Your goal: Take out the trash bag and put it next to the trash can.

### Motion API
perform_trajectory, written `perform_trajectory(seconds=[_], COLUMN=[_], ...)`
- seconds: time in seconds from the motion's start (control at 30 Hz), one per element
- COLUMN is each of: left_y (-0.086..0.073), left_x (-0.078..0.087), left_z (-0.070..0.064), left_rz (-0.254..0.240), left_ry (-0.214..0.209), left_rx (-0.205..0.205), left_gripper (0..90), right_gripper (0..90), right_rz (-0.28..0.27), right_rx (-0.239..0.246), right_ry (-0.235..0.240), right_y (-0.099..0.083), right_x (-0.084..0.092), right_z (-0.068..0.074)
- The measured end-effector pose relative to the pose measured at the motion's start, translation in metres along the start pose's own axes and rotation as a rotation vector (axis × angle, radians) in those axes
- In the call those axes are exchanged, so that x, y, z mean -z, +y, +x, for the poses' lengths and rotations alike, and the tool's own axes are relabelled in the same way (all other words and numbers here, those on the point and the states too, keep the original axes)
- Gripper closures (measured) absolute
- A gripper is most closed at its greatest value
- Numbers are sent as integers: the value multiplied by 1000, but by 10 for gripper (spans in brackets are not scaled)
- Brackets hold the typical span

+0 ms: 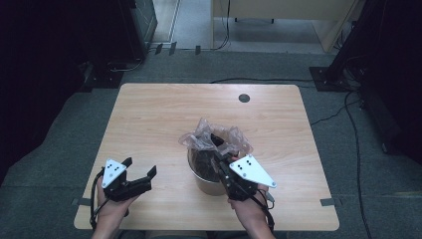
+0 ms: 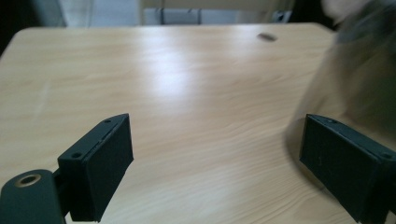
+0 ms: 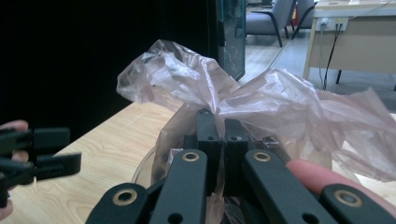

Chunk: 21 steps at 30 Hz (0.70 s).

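1. Right gripper (image 1: 222,162): jaws clenched on a fold of the thin pinkish plastic bag (image 1: 215,138); in the right gripper view the film (image 3: 243,100) billows up just beyond the pinched jaw tips.
2. Bag seated in a round metal bowl (image 1: 204,185), its loose rim crumpled above the bowl's edge, directly ahead of and around the right jaws.
3. Left gripper (image 1: 140,168): jaws released, spread wide with nothing between them, only bare wooden worktop (image 2: 187,93) seen through the gap.
4. From the left gripper view, bowl and bag (image 2: 359,70) blurred at the far side, just outside the right-hand jaw, not between the jaws.
5. Likely step in hand: lining the bowl with the bag, one edge pinned while the free gripper closes in for another edge.

Risks from here:
6. Tearing of the film, if pulled hard against the pinched fold.
7. Bowl dragged or tipped across the smooth worktop by a sideways tug, nothing else steadying it.
8. Thin film slipping out of the clenched jaws under tension, letting the rim collapse into the bowl.
9. Open left jaws knocking the bowl's wall on approach, being so near it and spread wide.
10. Left jaws closing on several crumpled layers at once, leaving the mouth bunched rather than spread.
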<state>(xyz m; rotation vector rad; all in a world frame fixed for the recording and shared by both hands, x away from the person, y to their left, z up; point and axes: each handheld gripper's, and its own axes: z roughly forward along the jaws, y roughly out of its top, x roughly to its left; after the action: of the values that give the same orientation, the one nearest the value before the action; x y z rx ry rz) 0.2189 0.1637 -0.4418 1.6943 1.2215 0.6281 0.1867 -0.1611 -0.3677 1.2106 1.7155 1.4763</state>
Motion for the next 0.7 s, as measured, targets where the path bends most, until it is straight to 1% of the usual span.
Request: perform_trajectory(seconds=[0.1,0.23,0.37,0.43,0.53,0.63,0.7], left_y=[-14,-34,-50,-55,-60,-64,-66], left_x=[1,-2,-8,-10,-14,-17,-19], left_z=[16,33,48,52,56,59,60], left_rz=[44,111,201,232,253,273,284], left_ry=[35,107,157,177,204,212,203], left_rx=[23,6,12,2,2,10,6], left_gripper=[96,96,96,96,96,96,96], right_gripper=[900,900,900,900,900,900,900], right_rz=[-14,-47,-98,-122,-148,-178,-194], right_rx=[7,23,34,40,39,44,53], right_ry=[0,-3,-6,-8,-12,-13,-14], right_y=[4,10,18,22,29,37,43], right_x=[1,4,7,9,11,14,16], right_z=[-1,-1,-1,0,-1,-1,-3])
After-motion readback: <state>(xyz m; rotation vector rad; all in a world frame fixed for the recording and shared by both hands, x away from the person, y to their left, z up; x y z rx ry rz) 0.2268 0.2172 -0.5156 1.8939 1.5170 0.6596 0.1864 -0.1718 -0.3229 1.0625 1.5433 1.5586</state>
